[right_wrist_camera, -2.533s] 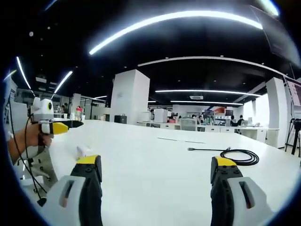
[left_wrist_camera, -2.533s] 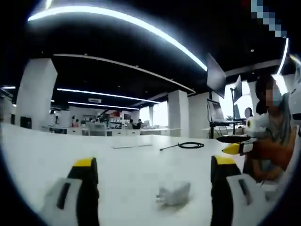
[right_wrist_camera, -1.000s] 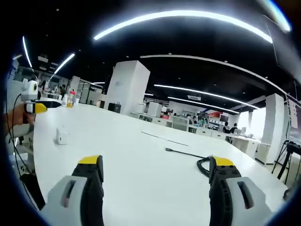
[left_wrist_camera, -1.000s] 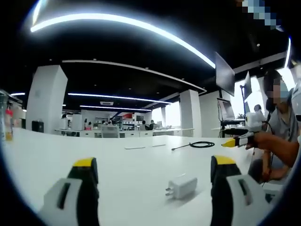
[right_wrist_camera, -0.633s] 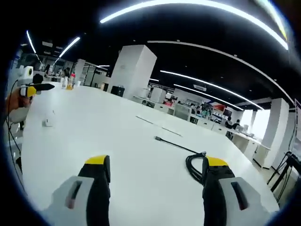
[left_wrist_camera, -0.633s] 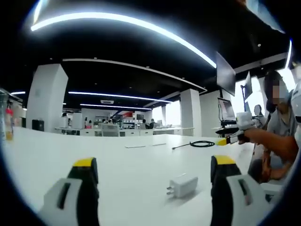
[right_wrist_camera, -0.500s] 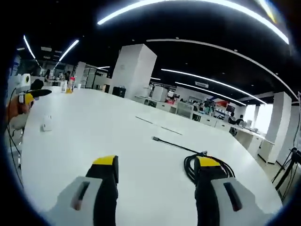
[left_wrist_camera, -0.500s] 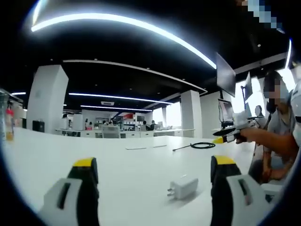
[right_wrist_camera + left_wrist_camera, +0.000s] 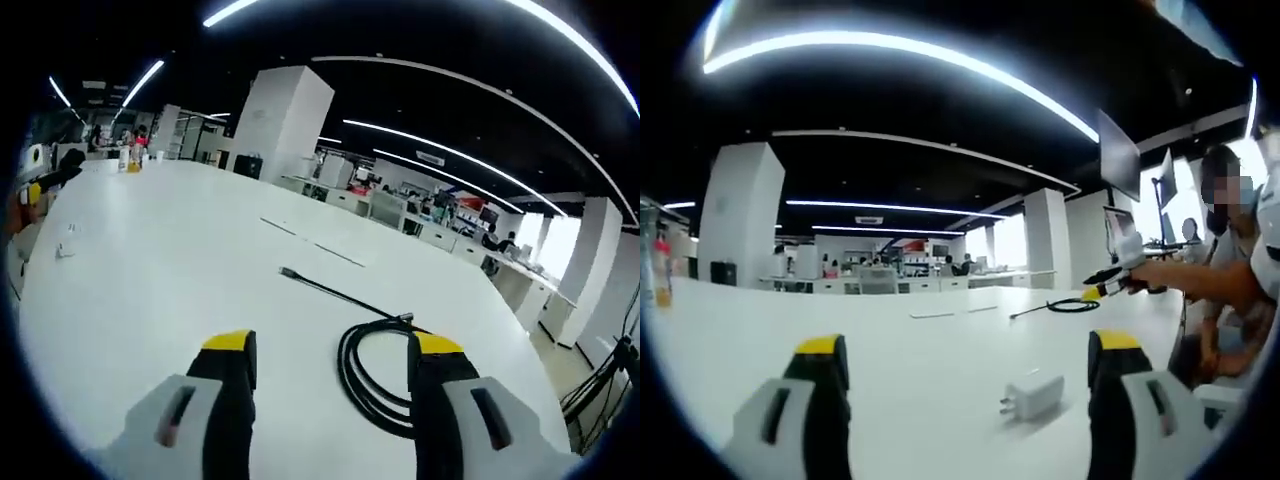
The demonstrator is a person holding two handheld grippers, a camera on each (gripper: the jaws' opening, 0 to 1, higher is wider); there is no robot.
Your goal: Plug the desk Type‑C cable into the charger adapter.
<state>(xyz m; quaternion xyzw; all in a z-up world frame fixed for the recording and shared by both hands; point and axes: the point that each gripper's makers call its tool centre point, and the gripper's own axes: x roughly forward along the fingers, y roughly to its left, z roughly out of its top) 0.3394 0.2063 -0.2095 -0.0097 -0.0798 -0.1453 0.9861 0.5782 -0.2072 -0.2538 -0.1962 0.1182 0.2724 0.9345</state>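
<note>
Straddling cable (image 9: 375,370), right tool (image 9: 330,350) agape.

In the right gripper view the cable (image 9: 375,375) coil runs partly behind the right gripper (image 9: 333,362), and the charger adapter (image 9: 68,250) is a tiny pale speck. In the left gripper view the cable's plug end (image 9: 1014,316) is too small to make out.

Left gripper view: low over white desk (image 9: 900,350), facing across it, charger adapter (image 9: 1034,395) near. Right gripper view: higher, tilted down, coiled cable (image 9: 372,372) close. Shared: desk, cable (image 9: 1072,306), adapter (image 9: 68,250), far office.
</note>
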